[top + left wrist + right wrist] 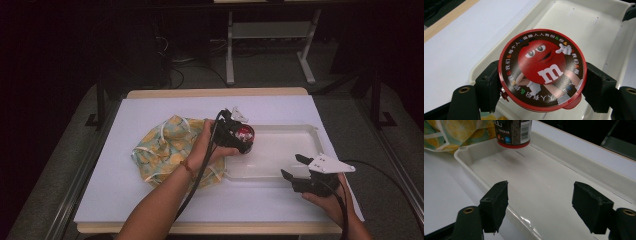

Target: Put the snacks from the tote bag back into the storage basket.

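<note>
A round candy tub (541, 67) with a red lid and a cartoon figure sits between the pads of my left gripper (541, 86), which is shut on its sides. In the high view my left gripper (239, 137) holds the tub (244, 134) upright and low over the left end of a white tray (285, 150). The right gripper view shows the tub's dark lower body (514, 132) at the tray's far end (544, 177). My right gripper (540, 202) stands open with nothing between its pads. It hovers at the tray's front right edge (292, 165).
A cloth bag with a yellow lemon print (162, 147) lies crumpled left of the tray, under the left forearm; its edge (454, 132) touches the tray's corner. A white sheet (150, 107) covers the tabletop. Table legs and cables stand beyond the far edge.
</note>
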{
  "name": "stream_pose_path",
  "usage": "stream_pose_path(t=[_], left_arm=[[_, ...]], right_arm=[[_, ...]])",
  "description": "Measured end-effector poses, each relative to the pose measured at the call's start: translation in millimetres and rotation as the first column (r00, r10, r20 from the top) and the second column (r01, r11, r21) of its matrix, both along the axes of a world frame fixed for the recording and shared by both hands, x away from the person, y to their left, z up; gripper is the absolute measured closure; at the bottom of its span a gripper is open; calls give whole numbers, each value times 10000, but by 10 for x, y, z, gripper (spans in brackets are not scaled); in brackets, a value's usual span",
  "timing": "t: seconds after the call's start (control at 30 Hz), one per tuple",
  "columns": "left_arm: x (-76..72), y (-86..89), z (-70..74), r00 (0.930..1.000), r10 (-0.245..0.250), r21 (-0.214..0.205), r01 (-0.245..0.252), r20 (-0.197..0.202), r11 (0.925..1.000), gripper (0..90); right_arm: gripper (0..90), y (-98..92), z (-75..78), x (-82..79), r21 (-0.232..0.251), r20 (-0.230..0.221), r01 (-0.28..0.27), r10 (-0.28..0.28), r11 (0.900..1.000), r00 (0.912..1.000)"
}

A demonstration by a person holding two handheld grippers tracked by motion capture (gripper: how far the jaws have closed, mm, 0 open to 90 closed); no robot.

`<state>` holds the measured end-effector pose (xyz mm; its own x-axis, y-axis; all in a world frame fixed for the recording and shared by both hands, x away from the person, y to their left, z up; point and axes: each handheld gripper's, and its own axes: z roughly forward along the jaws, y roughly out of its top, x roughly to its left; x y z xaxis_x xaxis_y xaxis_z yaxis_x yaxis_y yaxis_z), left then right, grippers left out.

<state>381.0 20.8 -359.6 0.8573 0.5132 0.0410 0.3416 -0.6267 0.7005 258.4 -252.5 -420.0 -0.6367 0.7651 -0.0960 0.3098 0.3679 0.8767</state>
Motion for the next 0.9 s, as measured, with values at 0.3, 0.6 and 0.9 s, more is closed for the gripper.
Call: stream_pose_path(t=[0.3,0.6,0.9], left_arm=[[14,-86,-77,9999,-43,73,44,-102,10000,257],[54,-153,-138,9998,-56,222,61,-211,9997,257],[64,-208,-215,9993,2,305,9,-361,9995,256]], right_arm=[[286,-4,2,-22,-25,10,-18,18,10000,10000],[287,-26,17,-57,-2,80,54,-54,10000,10000],[287,-28,10,-52,-29,55,53,-53,10000,10000]])
